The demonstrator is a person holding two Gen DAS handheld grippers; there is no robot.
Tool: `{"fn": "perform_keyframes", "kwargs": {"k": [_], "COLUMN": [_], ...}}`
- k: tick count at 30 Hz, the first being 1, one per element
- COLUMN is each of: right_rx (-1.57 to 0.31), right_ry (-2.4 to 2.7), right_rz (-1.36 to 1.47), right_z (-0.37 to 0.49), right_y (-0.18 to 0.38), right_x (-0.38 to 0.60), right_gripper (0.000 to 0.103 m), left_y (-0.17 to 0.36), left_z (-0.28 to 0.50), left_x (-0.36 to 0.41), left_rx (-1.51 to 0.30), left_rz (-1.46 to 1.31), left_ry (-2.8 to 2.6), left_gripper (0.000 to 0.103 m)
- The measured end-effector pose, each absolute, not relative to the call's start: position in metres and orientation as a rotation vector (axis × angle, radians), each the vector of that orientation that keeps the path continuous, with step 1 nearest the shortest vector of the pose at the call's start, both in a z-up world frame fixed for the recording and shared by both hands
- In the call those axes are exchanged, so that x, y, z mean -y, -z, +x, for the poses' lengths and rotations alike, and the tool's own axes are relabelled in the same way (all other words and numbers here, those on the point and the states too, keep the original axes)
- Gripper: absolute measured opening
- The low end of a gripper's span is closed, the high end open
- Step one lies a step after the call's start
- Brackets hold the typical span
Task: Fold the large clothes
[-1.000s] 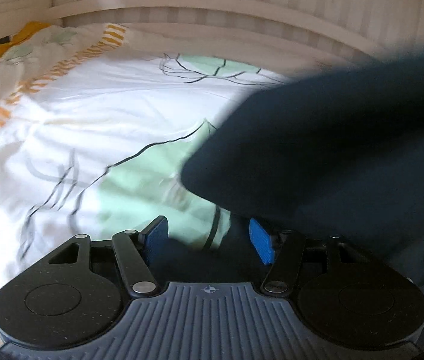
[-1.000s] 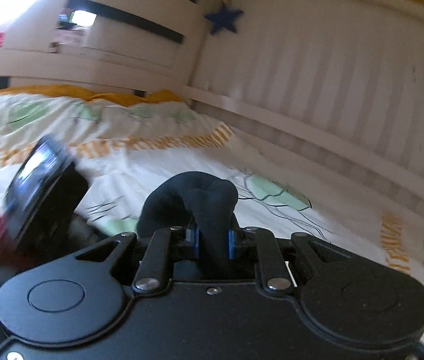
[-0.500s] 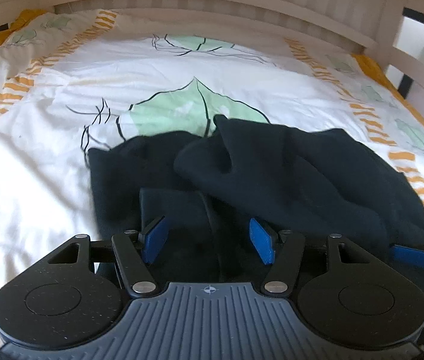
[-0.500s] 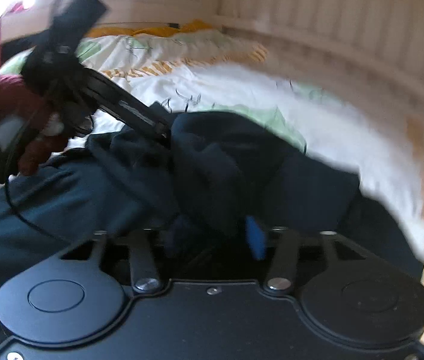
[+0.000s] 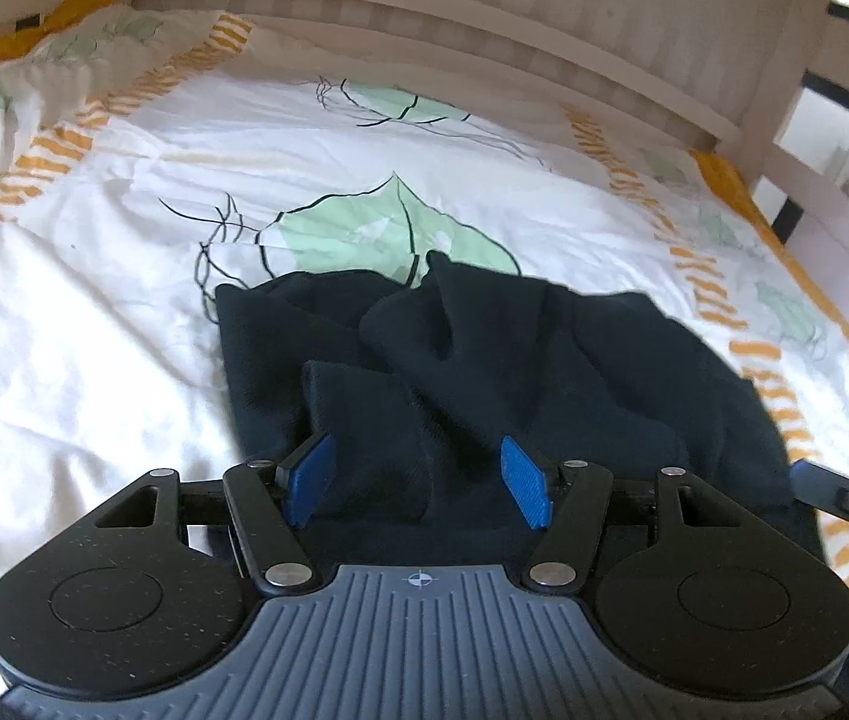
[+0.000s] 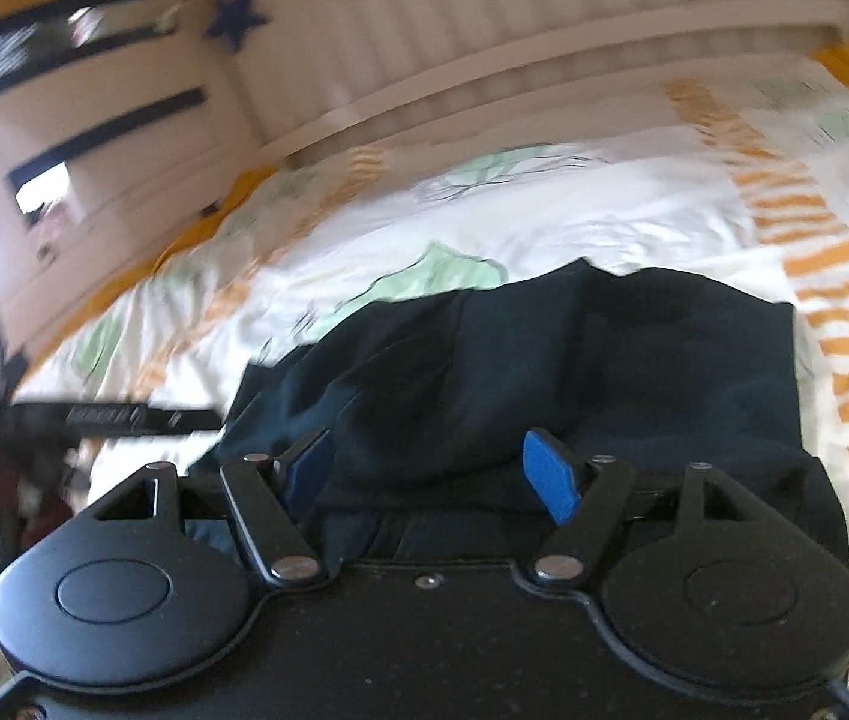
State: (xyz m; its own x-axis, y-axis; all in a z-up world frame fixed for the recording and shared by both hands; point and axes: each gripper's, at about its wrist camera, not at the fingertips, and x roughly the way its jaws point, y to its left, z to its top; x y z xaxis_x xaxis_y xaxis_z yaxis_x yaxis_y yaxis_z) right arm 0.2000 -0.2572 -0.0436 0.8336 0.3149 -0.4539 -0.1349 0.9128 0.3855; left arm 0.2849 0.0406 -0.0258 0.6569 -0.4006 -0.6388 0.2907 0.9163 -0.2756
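- Garment (image 5: 484,372) lies bunched on the bed (image 5: 94,330), just ahead of both your grippers.
- Left gripper (image 5: 418,480): fingers wide, empty.
- Right gripper (image 6: 430,474): jaws opening, cloth between, unpinched.

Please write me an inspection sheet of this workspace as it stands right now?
Surface: bed with white leaf-print duvet, orange-striped border.
Job's things: dark garment lying crumpled in a heap on the duvet, not folded.
Clutter: nothing seen on the bed.
Grippers: left tool open above the garment, pads clear of it; right tool opening, cloth beneath, none pinched.
Cables: nothing seen.
Surroundings: slatted pale bed frame; blue star on a panel.
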Motion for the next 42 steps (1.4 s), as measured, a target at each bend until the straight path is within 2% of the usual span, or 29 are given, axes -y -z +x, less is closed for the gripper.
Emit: {"fn": "perform_keyframes", "kwargs": {"k": [9, 16, 17, 18, 19, 20, 21, 23, 28, 30, 36, 40, 42], "right_rx": [-0.656, -0.684, -0.685, -0.687, -0.692, -0.696, -0.698, -0.701, -0.55, -0.512, -0.672, -0.688, -0.685], "right_ry": [-0.127, -0.126, -0.129, -0.132, -0.136, -0.134, -0.129, -0.129, -0.163, -0.161, -0.083, -0.065, -0.064], "right_rz": [0.507, 0.554, 0.551, 0.546, 0.538, 0.524, 0.496, 0.435, 0.33, 0.315, 0.277, 0.289, 0.282], "right_z": [0.251, 0.263, 0.263, 0.264, 0.265, 0.266, 0.266, 0.268, 0.262, 0.261, 0.279, 0.277, 0.275], "right_y": [0.076, 0.089, 0.089, 0.089, 0.088, 0.088, 0.087, 0.083, 0.047, 0.039, 0.08, 0.098, 0.094], "right_x": [0.274, 0.278, 0.278, 0.277, 0.275, 0.273, 0.271, 0.267, 0.265, 0.27, 0.279, 0.284, 0.282], "right_gripper": [0.073, 0.073, 0.071, 0.064, 0.06, 0.048, 0.028, 0.021, 0.019, 0.019, 0.021, 0.02, 0.031], "left_y": [0.05, 0.06, 0.062, 0.063, 0.065, 0.065, 0.063, 0.057, 0.032, 0.035, 0.081, 0.087, 0.081], "left_z": [0.332, 0.343, 0.344, 0.345, 0.345, 0.344, 0.343, 0.339, 0.32, 0.315, 0.317, 0.311, 0.31], "left_x": [-0.013, 0.008, 0.01, 0.011, 0.011, 0.011, 0.011, 0.01, 0.009, 0.008, 0.015, 0.014, 0.012], "left_rx": [-0.884, -0.905, -0.909, -0.911, -0.904, -0.889, -0.866, -0.806, -0.641, -0.633, -0.785, -0.757, -0.749], "left_rz": [-0.316, -0.31, -0.31, -0.313, -0.316, -0.317, -0.306, -0.29, -0.238, -0.221, -0.209, -0.179, -0.158], "left_ry": [0.442, 0.471, 0.476, 0.481, 0.488, 0.495, 0.484, 0.47, 0.506, 0.502, 0.459, 0.45, 0.435], "left_gripper": [0.06, 0.059, 0.058, 0.057, 0.052, 0.032, 0.012, 0.009, 0.009, 0.009, 0.014, 0.02, 0.03]}}
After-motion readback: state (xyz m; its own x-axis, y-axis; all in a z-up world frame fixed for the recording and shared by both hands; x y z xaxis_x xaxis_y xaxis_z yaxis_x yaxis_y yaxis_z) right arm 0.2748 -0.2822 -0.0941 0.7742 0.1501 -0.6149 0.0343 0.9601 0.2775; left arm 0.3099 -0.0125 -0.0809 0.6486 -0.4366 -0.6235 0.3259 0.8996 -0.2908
